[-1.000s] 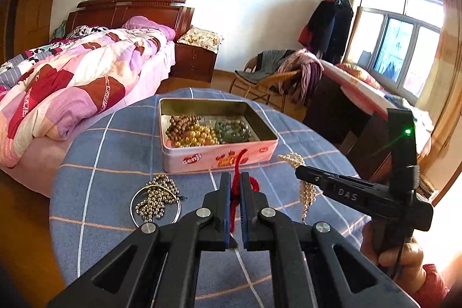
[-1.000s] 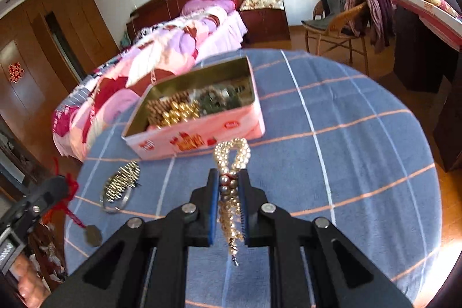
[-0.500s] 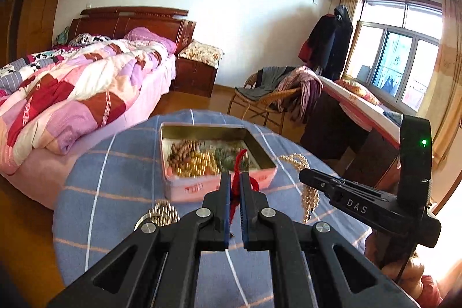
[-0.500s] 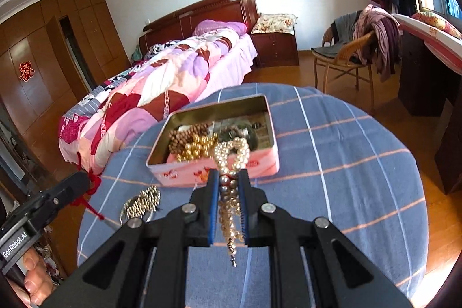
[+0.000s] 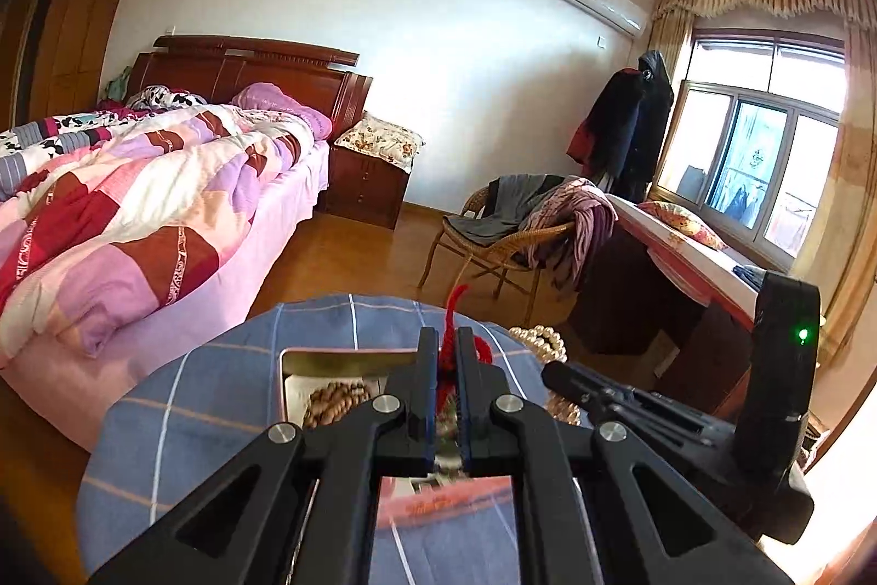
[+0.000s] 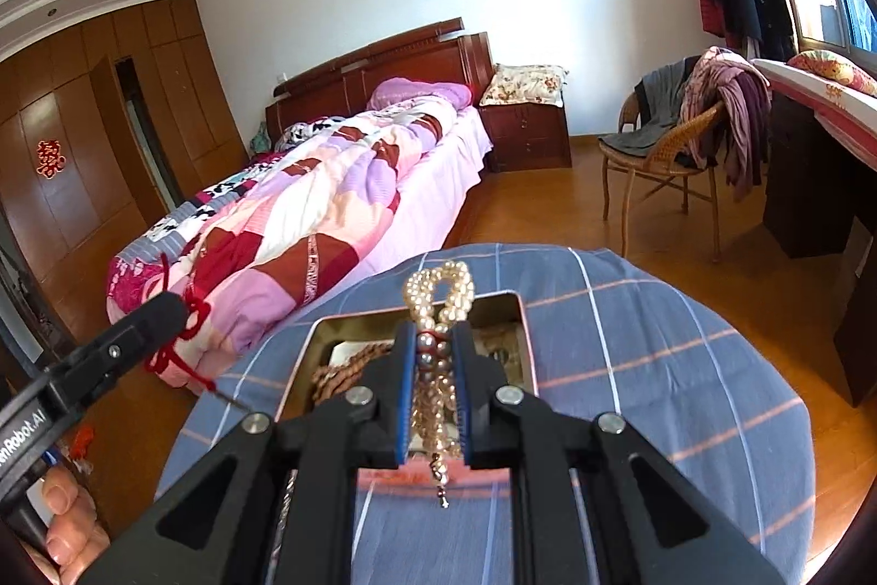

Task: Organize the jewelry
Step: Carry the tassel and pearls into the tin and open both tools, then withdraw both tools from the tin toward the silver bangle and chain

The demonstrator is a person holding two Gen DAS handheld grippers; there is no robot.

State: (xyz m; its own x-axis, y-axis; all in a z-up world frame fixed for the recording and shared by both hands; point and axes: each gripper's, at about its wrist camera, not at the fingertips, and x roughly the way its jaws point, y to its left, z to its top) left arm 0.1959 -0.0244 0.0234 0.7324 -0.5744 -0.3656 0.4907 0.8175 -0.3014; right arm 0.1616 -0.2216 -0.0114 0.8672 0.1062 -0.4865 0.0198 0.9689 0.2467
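Observation:
A pink open tin [image 5: 340, 359] [image 6: 523, 311] with bead jewelry, brown beads [image 5: 334, 404] among it, stands on the round blue-checked table [image 5: 192, 409] [image 6: 658, 365]. My left gripper [image 5: 448, 338] is shut on a red knotted cord [image 5: 452, 305] and holds it above the tin's near side. My right gripper [image 6: 434, 338] is shut on a pearl bead strand [image 6: 438, 280] that loops above the jaws and hangs below them, over the tin. Each gripper shows in the other's view, the right [image 5: 553, 374] and the left [image 6: 164, 311].
A bed with a patchwork quilt [image 5: 137, 201] stands left of the table. A wicker chair with clothes [image 5: 510, 228] and a dark desk [image 5: 658, 289] stand beyond on the right. The table's far edge [image 5: 356, 297] lies just past the tin.
Both grippers have lifted and moved forward over the tin with their jewelry still held. The silver bead piece on the table has dropped out of view.

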